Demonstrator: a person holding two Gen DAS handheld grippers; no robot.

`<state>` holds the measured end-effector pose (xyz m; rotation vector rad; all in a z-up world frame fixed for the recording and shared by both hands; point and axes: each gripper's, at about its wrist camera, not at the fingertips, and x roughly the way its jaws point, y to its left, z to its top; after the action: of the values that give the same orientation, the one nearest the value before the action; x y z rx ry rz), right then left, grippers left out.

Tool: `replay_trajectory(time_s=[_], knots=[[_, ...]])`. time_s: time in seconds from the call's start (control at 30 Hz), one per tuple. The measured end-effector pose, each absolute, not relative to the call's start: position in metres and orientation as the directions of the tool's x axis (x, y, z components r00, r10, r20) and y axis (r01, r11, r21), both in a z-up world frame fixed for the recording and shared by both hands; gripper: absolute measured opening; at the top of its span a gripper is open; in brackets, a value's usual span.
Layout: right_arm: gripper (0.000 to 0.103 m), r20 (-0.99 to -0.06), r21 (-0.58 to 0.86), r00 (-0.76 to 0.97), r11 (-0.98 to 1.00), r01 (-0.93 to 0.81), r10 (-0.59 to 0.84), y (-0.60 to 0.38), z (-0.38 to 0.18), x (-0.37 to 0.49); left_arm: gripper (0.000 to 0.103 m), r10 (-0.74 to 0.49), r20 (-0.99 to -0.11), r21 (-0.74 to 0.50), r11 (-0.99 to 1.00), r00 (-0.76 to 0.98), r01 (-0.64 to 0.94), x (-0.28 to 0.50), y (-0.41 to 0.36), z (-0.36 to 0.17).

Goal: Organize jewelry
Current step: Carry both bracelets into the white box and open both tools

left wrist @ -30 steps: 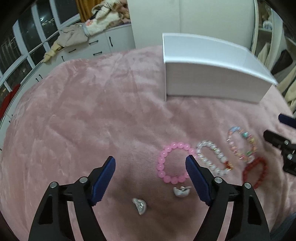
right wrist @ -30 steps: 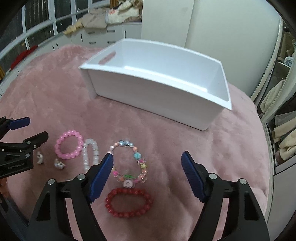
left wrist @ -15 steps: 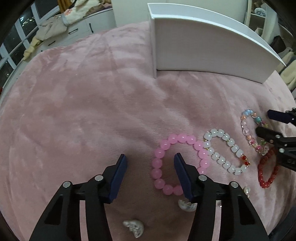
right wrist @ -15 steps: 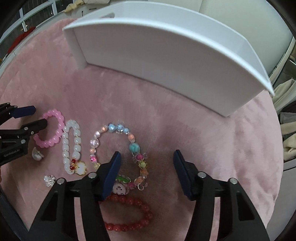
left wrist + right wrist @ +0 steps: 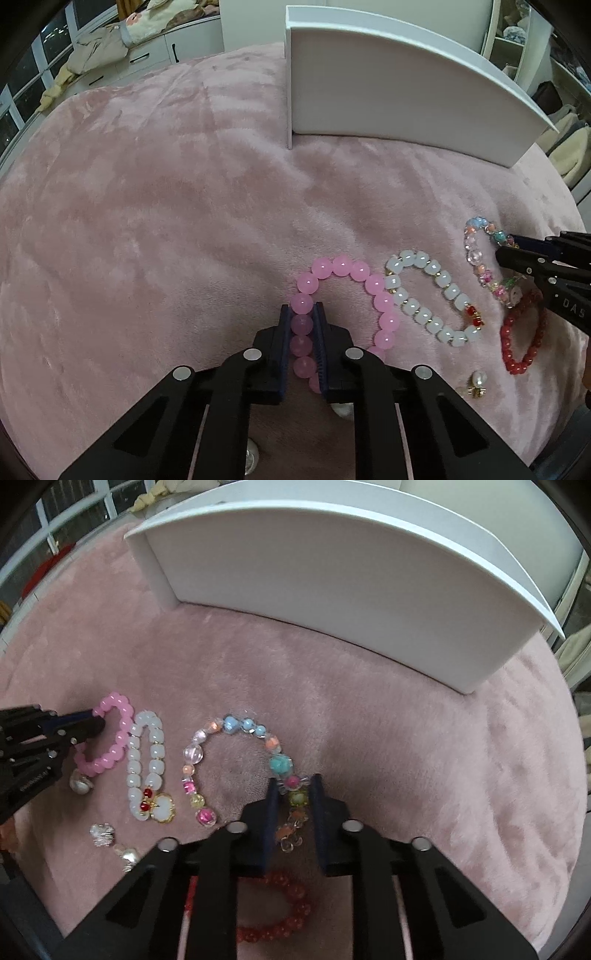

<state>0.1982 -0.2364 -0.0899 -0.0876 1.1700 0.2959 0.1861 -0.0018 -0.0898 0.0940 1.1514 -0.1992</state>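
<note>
My left gripper is shut on the left side of the pink bead bracelet, which lies on the pink plush blanket. My right gripper straddles the right side of the multicolour bead bracelet; its jaws are nearly closed around the beads. A white bead bracelet lies between the two, and a red bead bracelet lies under the right gripper. The white box stands behind them.
Small pearl and silver earrings lie near the front of the blanket, one beside the pink bracelet. White cabinets with clothes stand behind the bed. The blanket's edge drops off on the right.
Both grippers moved down and forward to the bracelets and closed. The left closed on the pink bracelet; the right narrowed around the multicolour one.
</note>
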Motion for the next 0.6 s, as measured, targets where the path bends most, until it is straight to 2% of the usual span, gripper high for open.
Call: replay_trajectory(time_s=[0.2,0.37,0.6], knots=[[0.016,-0.883,0.242,0.342,0.937,-0.252,0.32,-0.262,-0.072,0.2,0.017,-0.144,-0.892,-0.058,0.977,0.429,0.206,0.179,-0.006,-0.064],[0.016,-0.839,0.303,0.375,0.912,-0.277,0.393,-0.268,-0.039,0.194,0.017,-0.196,-0.857,-0.096,0.969,0.477,0.226,0.182,-0.012,-0.029],[0.016,-0.766,0.331,0.463,0.891,-0.31,0.445,-0.267,0.016,0.19,0.017,-0.203,-0.798,-0.074,0.967,0.567,0.243,0.189,-0.025,0.021]])
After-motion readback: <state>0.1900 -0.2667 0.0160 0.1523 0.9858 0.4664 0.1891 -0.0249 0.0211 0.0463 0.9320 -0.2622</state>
